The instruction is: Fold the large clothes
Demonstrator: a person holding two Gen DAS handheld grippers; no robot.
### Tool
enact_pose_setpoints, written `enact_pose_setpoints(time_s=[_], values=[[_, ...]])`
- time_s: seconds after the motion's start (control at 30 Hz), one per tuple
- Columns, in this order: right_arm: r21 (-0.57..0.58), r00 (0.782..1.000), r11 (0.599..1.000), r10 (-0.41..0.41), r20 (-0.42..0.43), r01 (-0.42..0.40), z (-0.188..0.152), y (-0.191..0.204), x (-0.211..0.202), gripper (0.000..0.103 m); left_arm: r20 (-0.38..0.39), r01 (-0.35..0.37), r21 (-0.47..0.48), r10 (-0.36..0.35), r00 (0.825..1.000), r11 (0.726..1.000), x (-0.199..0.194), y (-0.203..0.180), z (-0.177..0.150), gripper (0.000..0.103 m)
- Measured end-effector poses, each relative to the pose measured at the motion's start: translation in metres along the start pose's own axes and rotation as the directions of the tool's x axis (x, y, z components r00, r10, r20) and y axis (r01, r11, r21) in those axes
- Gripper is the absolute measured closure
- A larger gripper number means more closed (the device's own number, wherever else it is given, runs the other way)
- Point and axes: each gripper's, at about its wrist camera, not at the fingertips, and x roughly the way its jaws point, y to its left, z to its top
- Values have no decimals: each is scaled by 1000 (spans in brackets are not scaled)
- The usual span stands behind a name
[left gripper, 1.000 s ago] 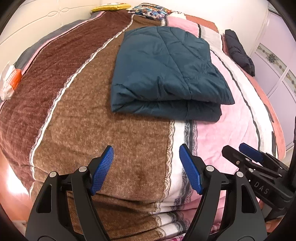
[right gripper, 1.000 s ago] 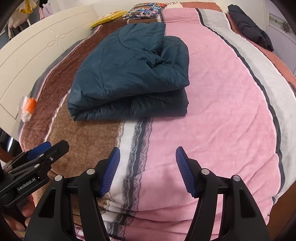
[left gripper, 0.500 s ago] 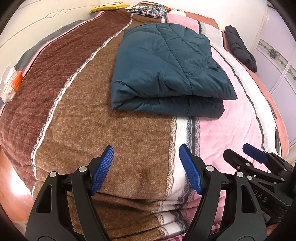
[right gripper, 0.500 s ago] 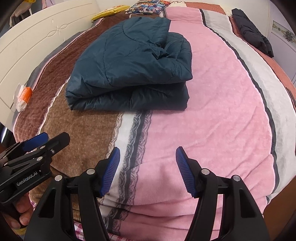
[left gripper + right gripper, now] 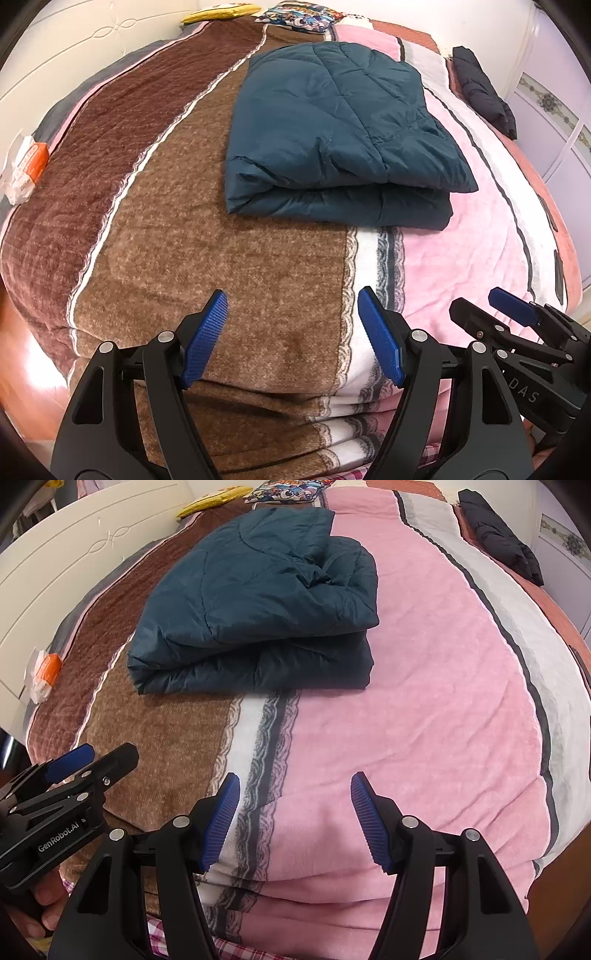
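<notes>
A dark teal quilted jacket [image 5: 332, 133] lies folded in a thick rectangle in the middle of the bed; it also shows in the right wrist view [image 5: 258, 602]. My left gripper [image 5: 293, 314] is open and empty, held above the brown stripe near the bed's front edge, well short of the jacket. My right gripper [image 5: 295, 797] is open and empty above the pink stripe, also short of the jacket. Each gripper shows at the edge of the other's view, the right one [image 5: 517, 332] and the left one [image 5: 66, 775].
The bed is covered by a striped brown, white and pink blanket [image 5: 184, 240]. A black garment [image 5: 484, 92] lies at the far right edge. Pillows [image 5: 299, 16] lie at the head. An orange and white packet [image 5: 27, 166] sits at the left edge by the white headboard [image 5: 74, 554].
Both grippers have drawn back and slightly up from the jacket, which now sits farther away in both views. The jacket itself has not moved. Both stay open.
</notes>
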Motion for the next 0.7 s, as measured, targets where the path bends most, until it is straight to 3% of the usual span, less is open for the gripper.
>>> enact_pose_setpoints(time_s=[0.7], values=[[4,1000,1000,2,-5,-2,-2,-1,1,41,-3,-7,1,7,1000,1000,-2,0,-2,30]])
